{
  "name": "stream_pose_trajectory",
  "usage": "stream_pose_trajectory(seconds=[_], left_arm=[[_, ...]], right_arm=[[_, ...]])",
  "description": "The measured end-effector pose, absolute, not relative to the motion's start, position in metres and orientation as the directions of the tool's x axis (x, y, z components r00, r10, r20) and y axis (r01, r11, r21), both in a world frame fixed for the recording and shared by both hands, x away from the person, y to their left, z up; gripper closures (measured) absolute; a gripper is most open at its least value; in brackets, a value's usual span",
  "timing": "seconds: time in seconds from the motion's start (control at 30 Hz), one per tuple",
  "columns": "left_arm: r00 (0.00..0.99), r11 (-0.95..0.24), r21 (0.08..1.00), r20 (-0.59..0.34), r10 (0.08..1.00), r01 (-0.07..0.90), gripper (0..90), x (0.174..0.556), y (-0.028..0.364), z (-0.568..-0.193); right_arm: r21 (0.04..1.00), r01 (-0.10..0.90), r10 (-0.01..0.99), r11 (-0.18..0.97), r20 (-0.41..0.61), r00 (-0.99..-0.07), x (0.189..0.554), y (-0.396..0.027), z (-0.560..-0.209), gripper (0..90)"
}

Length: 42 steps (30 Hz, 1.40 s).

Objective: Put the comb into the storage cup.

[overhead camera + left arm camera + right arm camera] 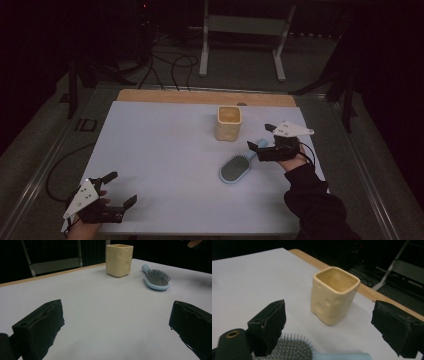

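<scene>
Blue hairbrush [235,168] lying bristles up, handle toward right gripper [261,137]

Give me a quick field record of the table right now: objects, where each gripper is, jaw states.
surface: white table
cup: yellow square cup, upright, empty, far centre
brush: light blue hairbrush, bristles up, lying nearer than the cup
right gripper: open, hovering over the brush handle, holding nothing
left gripper: open, near left corner, holding nothing
contact: cup and brush apart
</scene>
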<state>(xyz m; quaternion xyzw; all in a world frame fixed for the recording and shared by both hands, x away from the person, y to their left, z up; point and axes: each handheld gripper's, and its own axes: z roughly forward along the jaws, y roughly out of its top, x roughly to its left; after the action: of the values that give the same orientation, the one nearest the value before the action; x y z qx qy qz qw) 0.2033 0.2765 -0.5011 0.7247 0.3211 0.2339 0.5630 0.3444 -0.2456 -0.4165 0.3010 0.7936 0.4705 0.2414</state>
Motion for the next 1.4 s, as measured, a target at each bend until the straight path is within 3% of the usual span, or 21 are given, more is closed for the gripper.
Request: stream_pose_trajectory(seconds=[0.5,0.97,1.23,1.4], left_arm=[[0.682,-0.167,0.964,-0.019,0.731,0.206,0.0,0.202,0.277,-0.502],[0.682,-0.165,0.964,-0.023,0.731,0.209,0.0,0.202,0.277,-0.502],[0.684,-0.179,0.961,-0.013,0.73,0.209,0.0,0.201,0.277,-0.503],[0.683,-0.18,0.961,-0.013,0.73,0.211,0.0,0.201,0.277,-0.503]], right_arm=[[0.847,0.351,0.723,0.399,-0.055,-0.689,0.375,-0.251,-0.442,17.4],[0.811,0.405,0.74,0.422,-0.05,-0.671,0.398,-0.254,-0.459,34.8],[0.761,0.44,0.75,0.477,-0.092,-0.655,0.408,-0.248,-0.468,55.4],[0.731,0.455,0.736,0.509,-0.094,-0.671,0.412,-0.246,-0.472,72.8]])
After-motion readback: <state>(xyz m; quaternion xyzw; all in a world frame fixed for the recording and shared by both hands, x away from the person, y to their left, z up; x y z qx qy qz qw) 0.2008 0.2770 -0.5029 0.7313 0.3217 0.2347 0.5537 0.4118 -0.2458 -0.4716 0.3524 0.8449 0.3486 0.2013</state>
